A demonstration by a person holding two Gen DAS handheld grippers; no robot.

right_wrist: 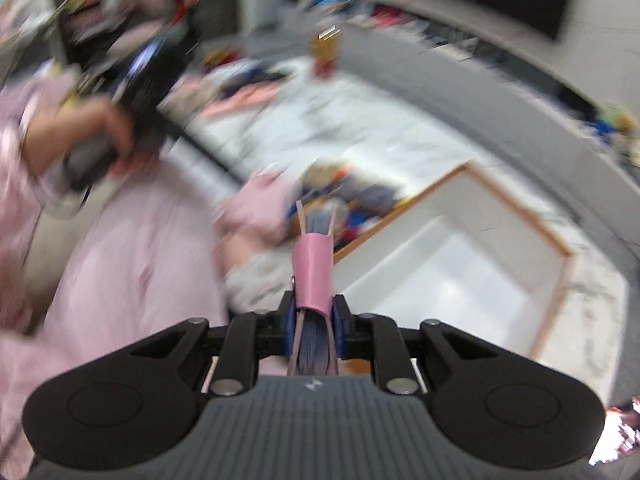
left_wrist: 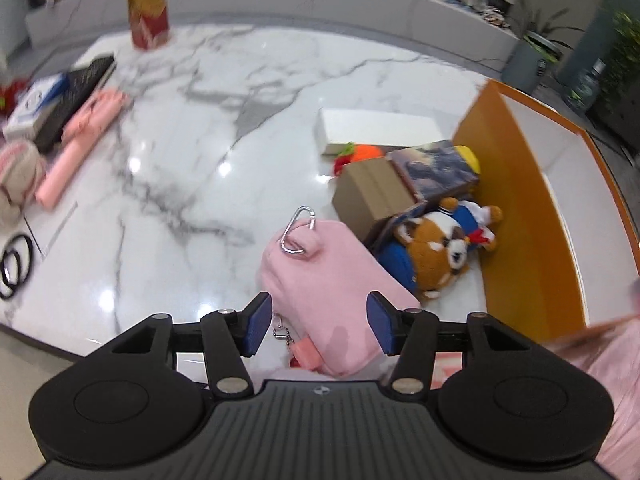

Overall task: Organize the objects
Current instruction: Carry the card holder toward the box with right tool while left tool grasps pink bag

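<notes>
In the left wrist view my left gripper (left_wrist: 320,324) stands open above a pink fabric pouch (left_wrist: 332,276) with a silver carabiner (left_wrist: 296,232). The pouch lies on the marble table between the blue pads, which do not press on it. To its right stands an orange-walled box (left_wrist: 532,216) with a white inside. In the blurred right wrist view my right gripper (right_wrist: 314,312) is shut on a slim pink-covered booklet (right_wrist: 314,268) with grey-blue pages, held in the air over the near rim of the box (right_wrist: 516,216).
Beside the box's wall lie a plush red panda (left_wrist: 440,248), a brown carton (left_wrist: 372,196), a dark printed book (left_wrist: 434,168) and a white box (left_wrist: 380,128). At the far left are a pink umbrella (left_wrist: 80,144), black hair ties (left_wrist: 16,264) and a bottle (left_wrist: 148,12).
</notes>
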